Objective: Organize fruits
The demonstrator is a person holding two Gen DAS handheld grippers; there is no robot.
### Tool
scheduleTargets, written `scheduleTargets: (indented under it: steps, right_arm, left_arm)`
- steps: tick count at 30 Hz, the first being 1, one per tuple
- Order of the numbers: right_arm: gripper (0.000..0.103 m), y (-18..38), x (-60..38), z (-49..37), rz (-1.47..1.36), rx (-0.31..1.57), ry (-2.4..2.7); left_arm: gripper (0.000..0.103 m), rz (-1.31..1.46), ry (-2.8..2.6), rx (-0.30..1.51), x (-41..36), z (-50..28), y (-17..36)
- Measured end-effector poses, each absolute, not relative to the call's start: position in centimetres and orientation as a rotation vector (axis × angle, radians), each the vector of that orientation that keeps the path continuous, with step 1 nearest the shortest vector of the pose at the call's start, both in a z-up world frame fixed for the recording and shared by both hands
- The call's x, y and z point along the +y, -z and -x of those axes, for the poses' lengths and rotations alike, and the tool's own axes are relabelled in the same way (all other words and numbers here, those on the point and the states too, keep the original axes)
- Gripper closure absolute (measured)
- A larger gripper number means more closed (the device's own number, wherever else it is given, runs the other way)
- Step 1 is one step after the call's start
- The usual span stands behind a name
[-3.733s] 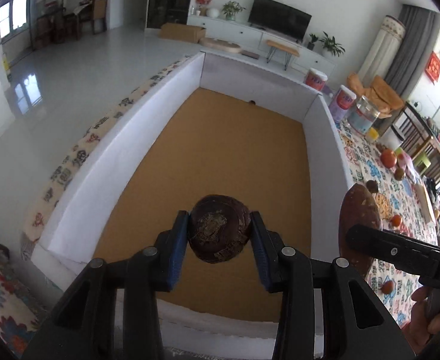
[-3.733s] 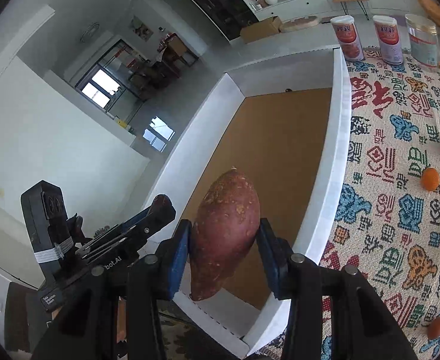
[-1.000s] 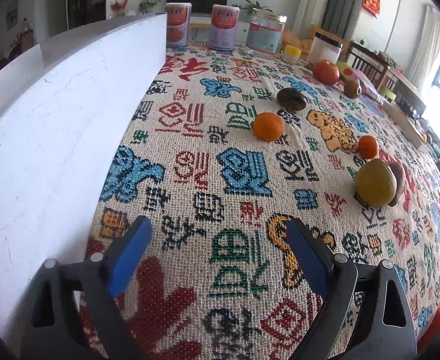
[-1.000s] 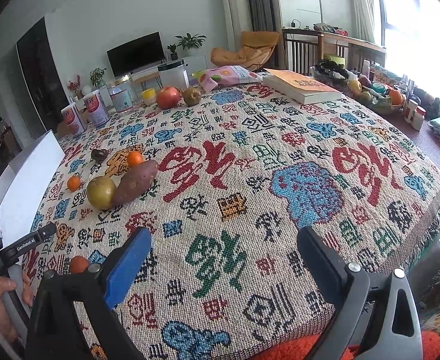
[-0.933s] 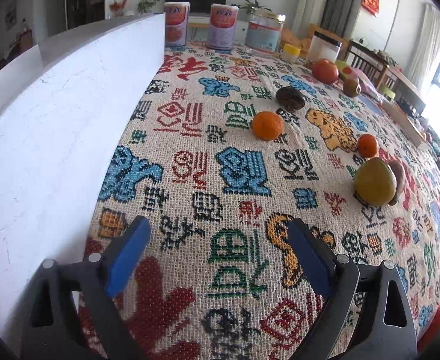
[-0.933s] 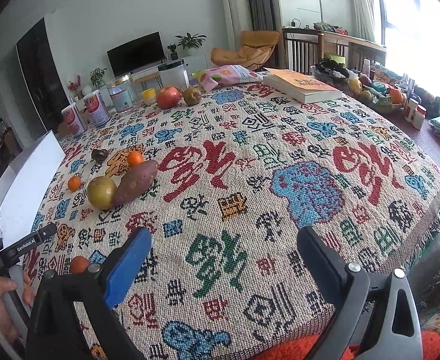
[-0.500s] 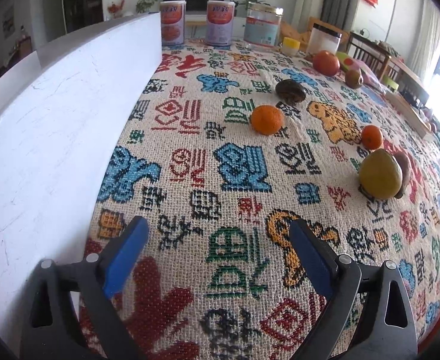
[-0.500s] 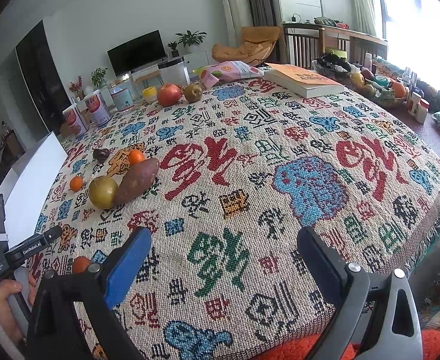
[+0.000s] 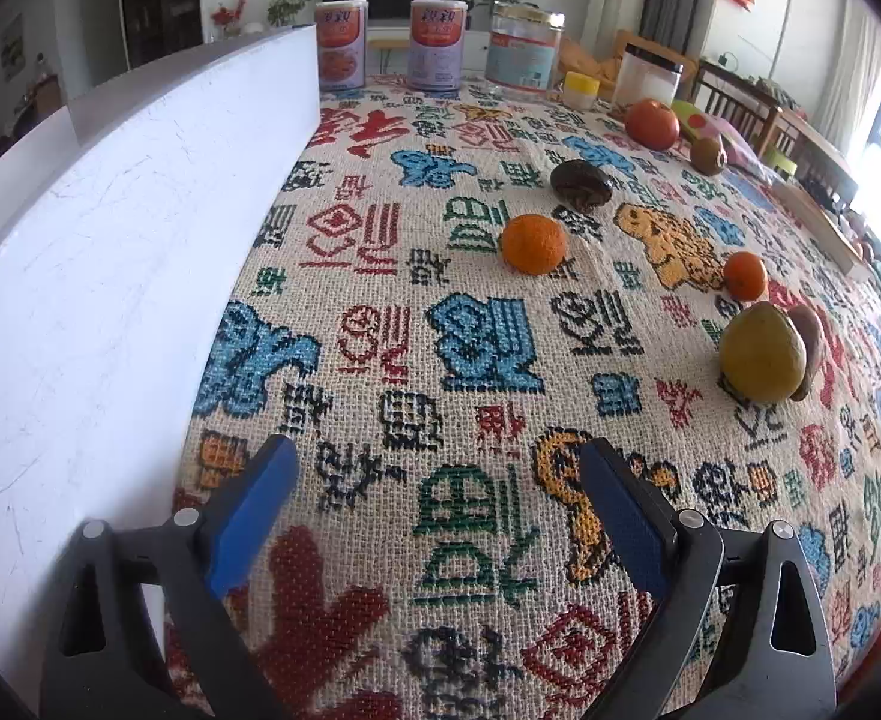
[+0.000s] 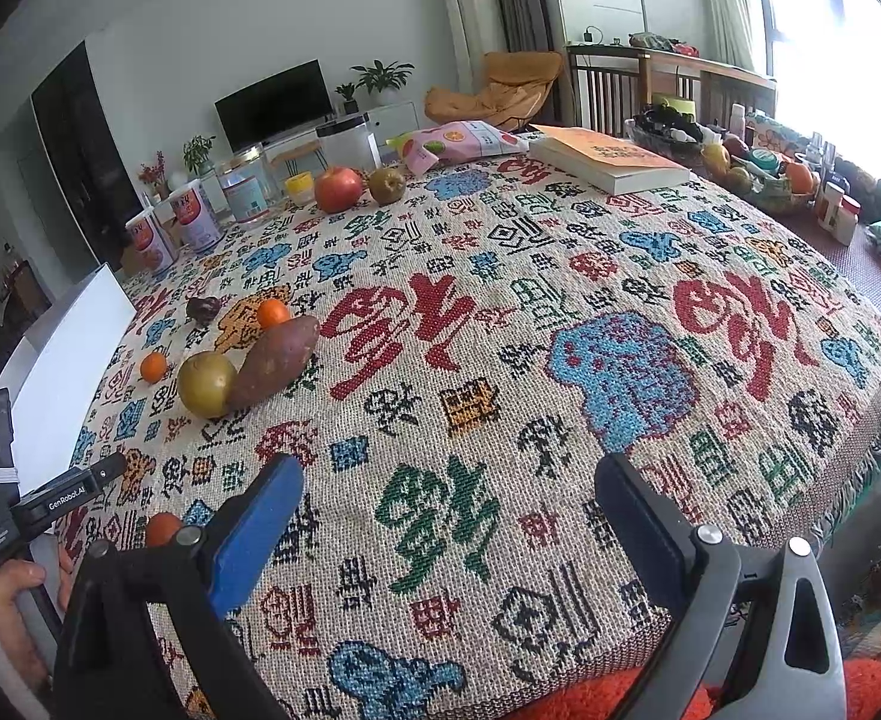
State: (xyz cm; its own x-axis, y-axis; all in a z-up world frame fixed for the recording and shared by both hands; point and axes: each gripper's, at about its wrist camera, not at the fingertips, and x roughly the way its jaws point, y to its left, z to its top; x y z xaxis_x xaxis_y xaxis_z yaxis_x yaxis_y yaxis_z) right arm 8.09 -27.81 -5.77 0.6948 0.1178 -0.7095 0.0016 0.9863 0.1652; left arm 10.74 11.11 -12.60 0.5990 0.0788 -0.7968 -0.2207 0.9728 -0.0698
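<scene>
Two tools, left (image 9: 434, 492) and right (image 10: 446, 510) (both spread wide, empty), above the patterned cloth (image 9: 476, 354).

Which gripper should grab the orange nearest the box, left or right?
Left, probably. The left gripper is open, empty and faces the orange across bare cloth, beside the white box. The right gripper, also open, points down the table, with that orange far off to its side.

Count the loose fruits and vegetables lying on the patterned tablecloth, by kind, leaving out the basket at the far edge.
Small oranges: 3
Yellow-green fruit: 1
Sweet potato: 1
Dark fruit: 1
Red apple: 1
Brown fruit: 1
Total: 8
</scene>
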Motion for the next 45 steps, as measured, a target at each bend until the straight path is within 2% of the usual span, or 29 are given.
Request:
scheduleTargets:
  steps: [6, 11, 45]
  right_arm:
    - [0.005, 6.0, -28.1, -8.2, -0.184, 0.81, -0.063]
    - [0.005, 5.9, -27.8, -8.0, -0.168, 0.802, -0.061]
    - [0.005, 5.3, -28.5, -7.3, -0.192, 0.772, -0.058]
  left_arm:
    - [0.007, 0.1, -0.182, 0.966, 11.8, -14.8, 13.1]
    - [0.0, 0.079, -0.176, 0.937, 12.0, -16.3, 13.5]
    - [0.001, 0.08, -0.174, 0.937, 12.0, -16.3, 13.5]
